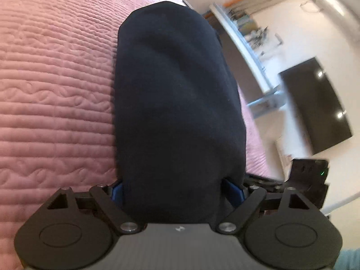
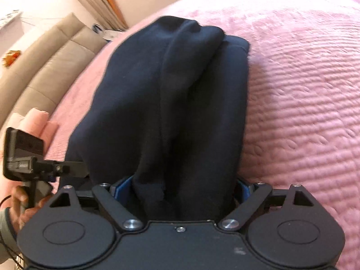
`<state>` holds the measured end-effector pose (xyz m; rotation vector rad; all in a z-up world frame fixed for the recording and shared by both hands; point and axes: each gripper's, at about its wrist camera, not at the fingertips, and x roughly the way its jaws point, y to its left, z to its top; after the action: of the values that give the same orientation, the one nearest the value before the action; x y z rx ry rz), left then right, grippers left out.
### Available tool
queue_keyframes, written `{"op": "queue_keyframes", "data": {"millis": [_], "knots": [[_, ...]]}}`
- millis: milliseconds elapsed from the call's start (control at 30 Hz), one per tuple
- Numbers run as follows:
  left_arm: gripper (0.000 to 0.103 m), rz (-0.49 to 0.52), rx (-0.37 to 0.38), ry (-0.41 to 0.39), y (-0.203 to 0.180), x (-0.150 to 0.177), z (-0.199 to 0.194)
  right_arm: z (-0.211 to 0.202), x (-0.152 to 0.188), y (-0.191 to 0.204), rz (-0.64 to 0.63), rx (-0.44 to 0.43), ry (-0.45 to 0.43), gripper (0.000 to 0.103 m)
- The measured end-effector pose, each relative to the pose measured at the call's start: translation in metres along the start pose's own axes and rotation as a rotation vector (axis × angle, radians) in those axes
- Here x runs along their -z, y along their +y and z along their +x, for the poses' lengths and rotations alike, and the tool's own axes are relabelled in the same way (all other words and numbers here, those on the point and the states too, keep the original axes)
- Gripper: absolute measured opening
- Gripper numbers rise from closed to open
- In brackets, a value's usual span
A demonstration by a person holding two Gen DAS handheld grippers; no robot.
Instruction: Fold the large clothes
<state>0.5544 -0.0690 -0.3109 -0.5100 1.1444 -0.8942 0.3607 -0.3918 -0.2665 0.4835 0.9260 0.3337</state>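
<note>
1. The quilt (image 2: 303, 112) is the largest thing here – pink, ridged, and the surface the fold should land on; judged from the ridges, cloth will drag on it, so carry rather than slide
2. The garment (image 1: 175, 103) – dark, thick, bunched – hangs from both tools above the quilt, with a deep crease down the middle in the right view (image 2: 177, 112)
3. The left gripper (image 1: 177, 186) is clamped on the garment's edge; the right gripper (image 2: 180, 189) likewise pinches a gathered wad of it
4. To do this well, I would keep both grips level and spread them apart before lowering, so the crease pulls flat
</note>
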Motion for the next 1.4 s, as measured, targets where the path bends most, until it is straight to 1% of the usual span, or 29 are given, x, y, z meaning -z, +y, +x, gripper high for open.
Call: {"op": "queue_keyframes", "data": {"millis": [67,100,133,167,200,233,300,367,433,533,633,700,767,833,867,900,967,1033,1067,1100,1133,1167,1233,1267,1300,1333,1367,1400], "knots": [[0.086,0.02,0.002,-0.019,-0.003,-0.002,0.005,0.006,-0.002,0.002,0.004,-0.032,-0.031,0.102],[0.081,0.039,-0.007,-0.034,-0.007,-0.002,0.006,0.007,-0.004,0.006,0.0,-0.036,-0.046,0.094],[0.074,0.059,-0.021,-0.054,-0.01,-0.001,0.005,0.007,-0.005,0.01,-0.012,-0.043,-0.054,0.079],[0.069,0.085,-0.036,-0.084,-0.014,0.002,0.001,0.007,-0.005,0.015,-0.027,-0.044,-0.065,0.074],[0.062,0.115,-0.04,-0.114,-0.018,0.006,-0.004,0.003,-0.005,0.02,-0.049,-0.043,-0.079,0.069],[0.058,0.141,-0.031,-0.144,-0.024,0.012,-0.011,-0.001,-0.005,0.024,-0.069,-0.049,-0.088,0.064],[0.056,0.197,-0.005,-0.193,-0.035,0.018,-0.024,-0.012,-0.005,0.031,-0.091,-0.074,-0.122,0.061],[0.055,0.253,0.021,-0.243,-0.048,0.026,-0.039,-0.023,-0.004,0.04,-0.116,-0.104,-0.151,0.06],[0.055,0.278,0.053,-0.289,-0.057,0.035,-0.058,-0.038,-0.001,0.053,-0.164,-0.129,-0.179,0.06],[0.055,0.304,0.085,-0.351,-0.07,0.059,-0.09,-0.06,0.012,0.081,-0.234,-0.167,-0.216,0.06],[0.055,0.31,0.113,-0.424,-0.084,0.096,-0.13,-0.086,0.037,0.116,-0.302,-0.201,-0.257,0.06],[0.055,0.301,0.132,-0.461,-0.095,0.125,-0.152,-0.107,0.061,0.14,-0.334,-0.214,-0.275,0.06],[0.055,0.308,0.135,-0.483,-0.105,0.158,-0.173,-0.124,0.088,0.162,-0.364,-0.202,-0.28,0.06],[0.056,0.299,0.127,-0.486,-0.11,0.185,-0.188,-0.131,0.117,0.178,-0.364,-0.179,-0.269,0.06],[0.056,0.297,0.108,-0.482,-0.109,0.201,-0.193,-0.128,0.129,0.18,-0.332,-0.167,-0.247,0.06],[0.057,0.284,0.085,-0.471,-0.105,0.21,-0.194,-0.12,0.14,0.183,-0.3,-0.143,-0.21,0.06],[0.06,0.153,0.027,-0.424,-0.08,0.228,-0.19,-0.096,0.161,0.177,-0.227,-0.078,-0.127,0.062],[0.062,-0.006,-0.067,-0.333,-0.048,0.247,-0.178,-0.08,0.185,0.167,-0.157,-0.022,-0.011,0.062],[0.062,-0.045,-0.111,-0.284,-0.036,0.263,-0.174,-0.079,0.197,0.164,-0.145,0.007,0.024,0.062],[0.061,-0.037,-0.105,-0.285,-0.032,0.278,-0.178,-0.086,0.21,0.162,-0.154,0.022,0.033,0.066],[0.061,-0.024,-0.086,-0.318,-0.034,0.294,-0.188,-0.097,0.221,0.163,-0.171,0.038,0.025,0.068],[0.062,-0.038,-0.082,-0.332,-0.033,0.304,-0.198,-0.104,0.227,0.165,-0.184,0.063,0.029,0.069],[0.062,-0.109,-0.079,-0.321,-0.029,0.32,-0.213,-0.121,0.235,0.166,-0.215,0.137,0.036,0.069],[0.062,-0.124,-0.07,-0.314,-0.025,0.327,-0.221,-0.129,0.234,0.171,-0.232,0.171,0.02,0.069],[0.06,-0.125,-0.076,-0.307,-0.028,0.333,-0.228,-0.137,0.234,0.18,-0.248,0.187,-0.011,0.069],[0.057,-0.113,-0.091,-0.307,-0.03,0.332,-0.231,-0.143,0.233,0.188,-0.26,0.184,-0.037,0.069],[0.056,-0.088,-0.111,-0.316,-0.037,0.327,-0.234,-0.147,0.231,0.2,-0.274,0.174,-0.073,0.069],[0.056,-0.057,-0.113,-0.353,-0.046,0.325,-0.243,-0.148,0.229,0.216,-0.293,0.163,-0.113,0.069]]}}
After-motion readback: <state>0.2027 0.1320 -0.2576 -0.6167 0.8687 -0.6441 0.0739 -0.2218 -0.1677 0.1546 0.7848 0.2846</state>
